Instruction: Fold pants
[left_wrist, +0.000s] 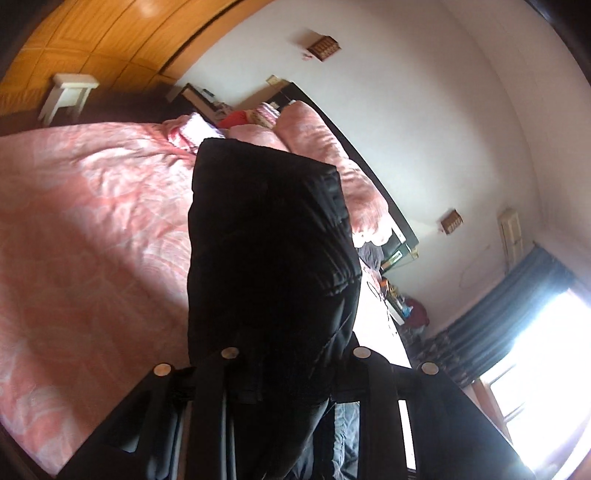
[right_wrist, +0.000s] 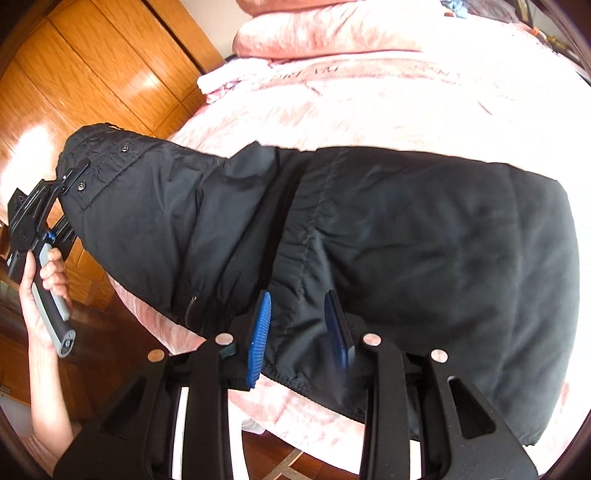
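Black pants lie across the pink bedspread, partly lifted. In the right wrist view my left gripper is at the far left, shut on the pants' waistband near the snaps and holding that end up off the bed. In the left wrist view the black pants hang in front of the lens and hide the fingertips. My right gripper stands open at the near edge of the pants, its blue pads on either side of a seam, not clamped.
Pink pillows and a folded white cloth lie at the head of the bed. A wooden wardrobe stands beside the bed. A dark headboard, a white stool and a bright window show in the left wrist view.
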